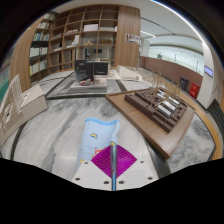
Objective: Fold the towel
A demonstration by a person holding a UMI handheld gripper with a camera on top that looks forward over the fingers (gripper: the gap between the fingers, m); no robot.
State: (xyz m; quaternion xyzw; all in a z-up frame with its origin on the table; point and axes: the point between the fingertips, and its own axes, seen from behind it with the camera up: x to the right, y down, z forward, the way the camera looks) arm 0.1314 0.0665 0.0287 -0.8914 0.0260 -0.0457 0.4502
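Gripper view is showing you the gripper (113,163) with its magenta pads (104,160) drawn close together, only a thin pale strip showing between them. That strip looks like the near edge of the towel (100,132), so you are probably pinching it, though the contact itself is hard to make out.

The towel, pale blue-white, is lying just ahead of the fingers and running away from you, its long axis pointing far and slightly left across the marbled table (55,125). It is rising a little toward the pads, which suggests you are holding its near end off the surface. The coming fold is turning on that line: the free far end is sitting straight beyond the fingertips, so carrying the held edge forward along it would lay one half over the other.

Your hand is out of sight, and the towel's near corners are hidden behind the pads. Whether it is already doubled is unclear. To the right, well apart, a dark wooden tray (160,105) is holding small items too tiny to identify. Bookshelves (80,35) are standing far off.
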